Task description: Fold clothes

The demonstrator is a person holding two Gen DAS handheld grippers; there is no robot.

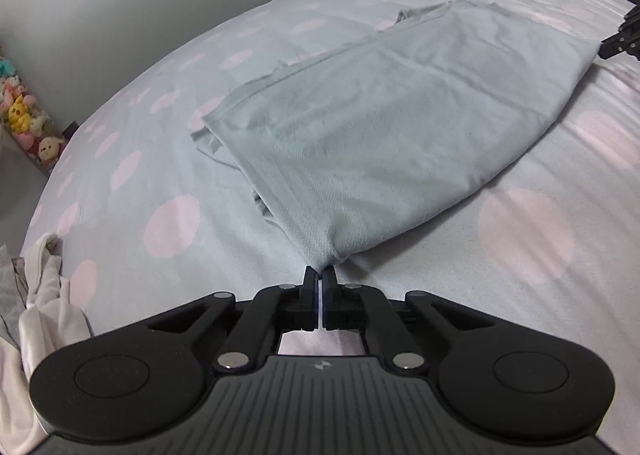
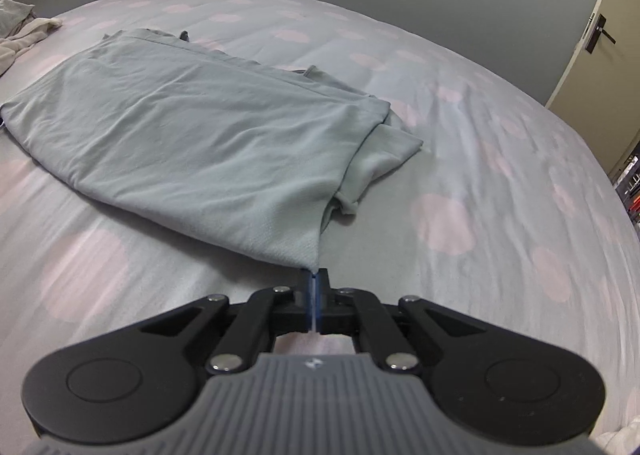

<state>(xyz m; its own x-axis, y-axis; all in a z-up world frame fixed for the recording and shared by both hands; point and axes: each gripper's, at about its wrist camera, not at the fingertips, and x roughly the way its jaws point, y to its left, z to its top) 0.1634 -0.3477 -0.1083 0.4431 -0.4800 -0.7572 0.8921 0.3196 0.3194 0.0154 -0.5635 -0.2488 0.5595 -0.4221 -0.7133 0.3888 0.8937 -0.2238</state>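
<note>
Shirt [image 1: 384, 127] corners pinched btwn fingers [image 1: 309, 279].

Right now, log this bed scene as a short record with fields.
surface: bed sheet, grey with pink spots
garment: grey-green garment, partly folded, lying flat
left tool: shut on one near corner of the garment
right tool: shut on the other near corner
other laundry: pale clothes at the bed's edge
background: plush toys by the wall
</note>
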